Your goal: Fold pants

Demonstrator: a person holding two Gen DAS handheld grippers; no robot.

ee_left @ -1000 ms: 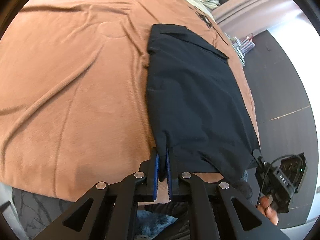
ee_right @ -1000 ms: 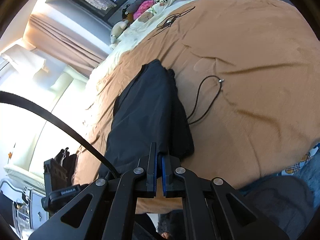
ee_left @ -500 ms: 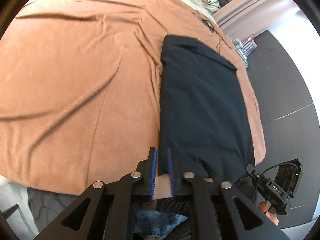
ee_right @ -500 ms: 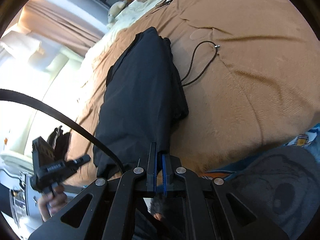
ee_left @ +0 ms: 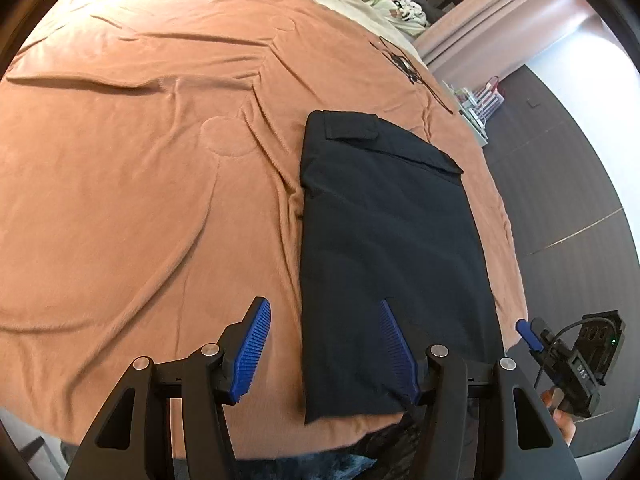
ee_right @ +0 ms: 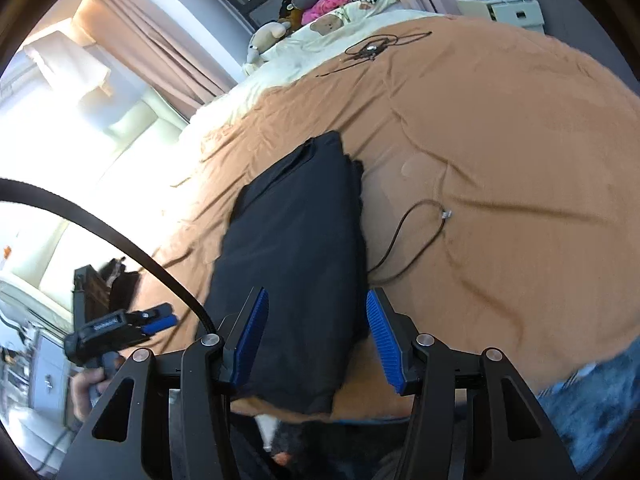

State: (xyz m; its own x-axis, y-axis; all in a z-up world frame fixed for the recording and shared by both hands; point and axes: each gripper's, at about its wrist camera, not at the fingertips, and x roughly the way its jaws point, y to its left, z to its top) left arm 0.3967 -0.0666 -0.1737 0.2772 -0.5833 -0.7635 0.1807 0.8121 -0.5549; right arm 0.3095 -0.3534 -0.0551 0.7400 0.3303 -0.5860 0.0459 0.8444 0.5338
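- The black pants (ee_left: pixel 384 248) lie flat on the bed (ee_left: pixel 132 200) as one long, narrow, layered strip. It runs from the bed's near edge inward, beside one side edge.
- The lengthwise fold looks done: the long edges are fairly straight and the top surface is smooth, with a flap or pocket edge showing at the far end.
- The left hand-held gripper (ee_left: pixel 324 354) hangs over the strip's near corner, its jaws opening; no cloth is pinched between the blue pads (ee_left: pixel 252 352).
- The right hand-held gripper (ee_right: pixel 316 340) is over the other near corner, its jaws also opening and free of the fabric, which lies beneath them.
- What seems left is folding the strip across its length, at least once, into a compact stack.
- A thin dark cord (ee_right: pixel 404 240) lies just beside the pants and may get in the way.
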